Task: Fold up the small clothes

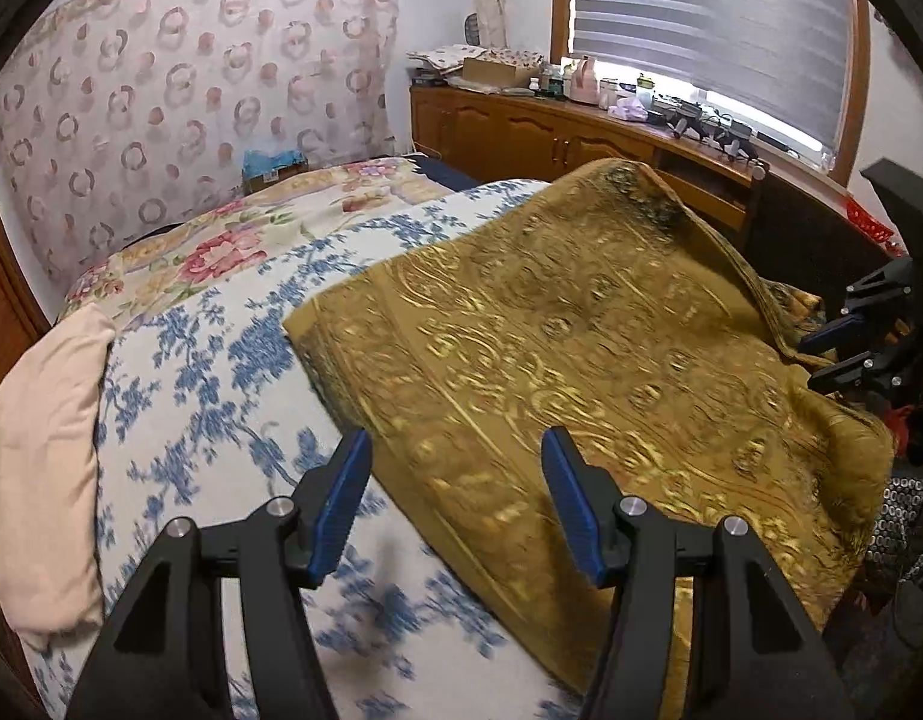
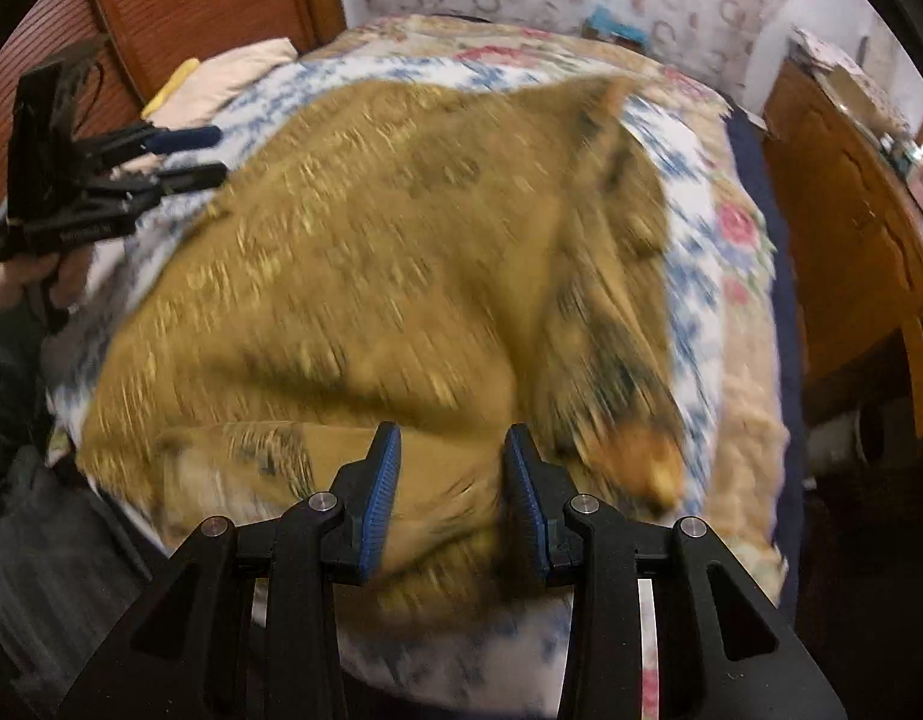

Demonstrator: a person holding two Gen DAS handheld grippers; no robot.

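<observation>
floral quilt under brocade cloth

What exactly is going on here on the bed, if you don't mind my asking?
A person is working on a gold patterned cloth spread over a blue floral bedcover, with a two-finger gripper in each hand. The left gripper hovers open at the cloth's near edge, holding nothing. The right gripper is over a rumpled fold of the cloth, jaws apart; the blurred view does not show whether it grips. The cloth is not yet neatly folded.
</observation>
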